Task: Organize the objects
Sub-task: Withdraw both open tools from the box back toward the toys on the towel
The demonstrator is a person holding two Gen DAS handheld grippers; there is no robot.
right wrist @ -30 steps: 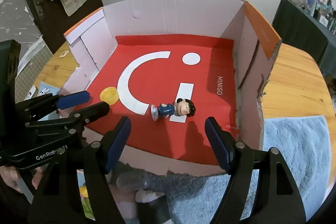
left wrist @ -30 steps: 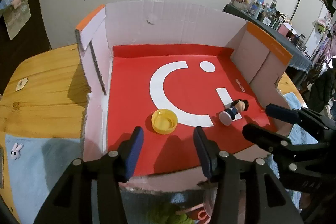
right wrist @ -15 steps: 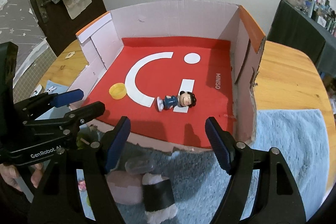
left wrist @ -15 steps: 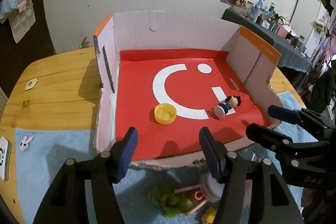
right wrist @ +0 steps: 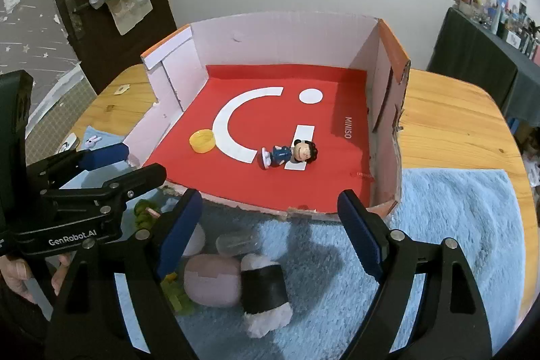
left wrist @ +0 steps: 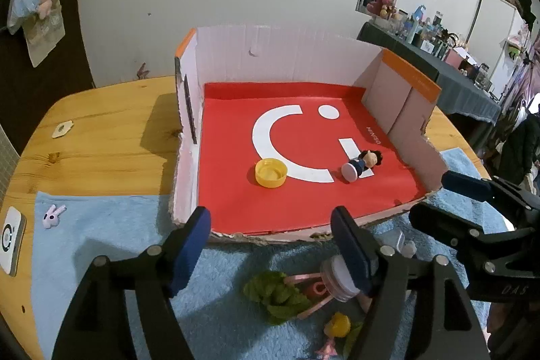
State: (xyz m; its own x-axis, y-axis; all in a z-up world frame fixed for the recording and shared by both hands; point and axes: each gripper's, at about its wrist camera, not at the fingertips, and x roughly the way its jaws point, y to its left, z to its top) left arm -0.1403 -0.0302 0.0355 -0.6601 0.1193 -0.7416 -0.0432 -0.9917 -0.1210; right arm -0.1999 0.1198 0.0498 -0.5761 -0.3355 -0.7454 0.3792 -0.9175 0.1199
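Presently both claws hang over the blue towel (right wrist: 455,225) on the desk (left wrist: 101,123), short of the torn front edge of the cardboard box (left wrist: 287,56). The left claw (left wrist: 270,245) stands spread with nothing between its pads, its jaws having just been opening. The right claw (right wrist: 266,225) is likewise spread and empty, its jaws also having just been opening.

Inside the box, on the red liner, lie a yellow cap (left wrist: 271,172) and a small figurine (right wrist: 290,154) on its side, well apart from each other. Not yet boxed, on the towel near the claws: a clear bottle (right wrist: 236,243), a pink egg-shaped toy (right wrist: 212,282), a rice-ball toy with a black band (right wrist: 265,296), and a green leafy toy (left wrist: 275,292).

Risks, as judged:
- The remaining items lie crowded and touching; a claw closing on one may shove or trap its neighbour.
- The egg toy and the bottle look smooth and rounded and could squirt out of a pinch.
- Both claws work close together; the left sits just beside the right's path and they may collide.
- The ragged front lip of the box could catch an item carried in too low.
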